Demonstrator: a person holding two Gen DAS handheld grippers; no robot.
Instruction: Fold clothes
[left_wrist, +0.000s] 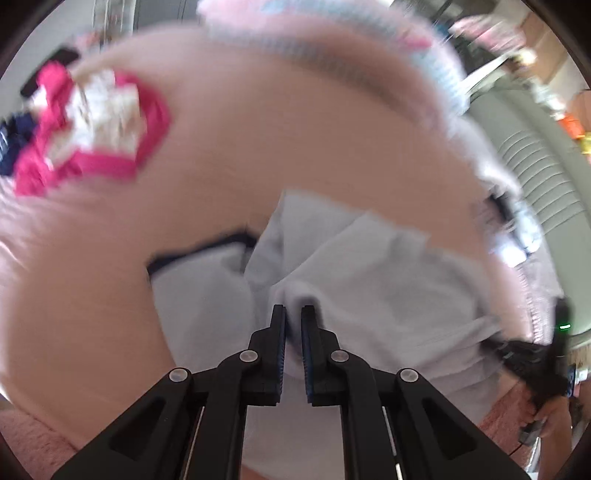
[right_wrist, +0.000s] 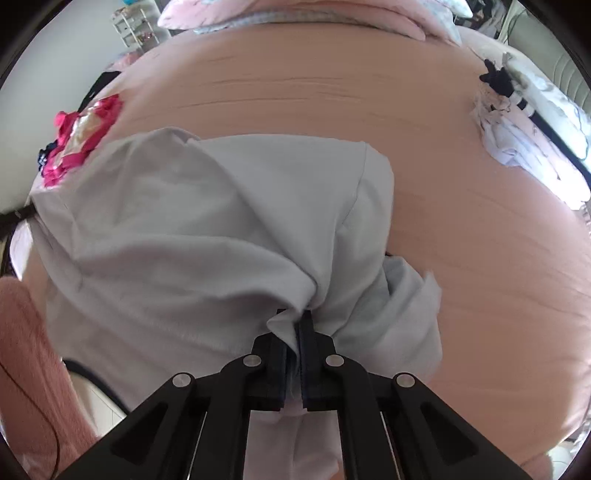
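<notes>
Pink bedspread (right_wrist: 332, 92) covered the bed, a pink-and-white garment (right_wrist: 79, 138) bunched far left. Pale grey garment (right_wrist: 221, 229) lay rumpled mid-bed, partly lifted. Right gripper (right_wrist: 293, 321) was clenched on a gathered bunch of it; left gripper (left_wrist: 293, 314) pinched a fold, jaws nearly closed. Risk: thick bunched grips could drag layers unevenly, so any fold lands crooked; left view blurred.

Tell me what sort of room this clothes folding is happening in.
Most likely a bedroom. The pale grey garment lies on a wide pink bedsheet, pink pillows sit at the far end, and other clothes such as a crumpled magenta and white garment are scattered on it.
</notes>
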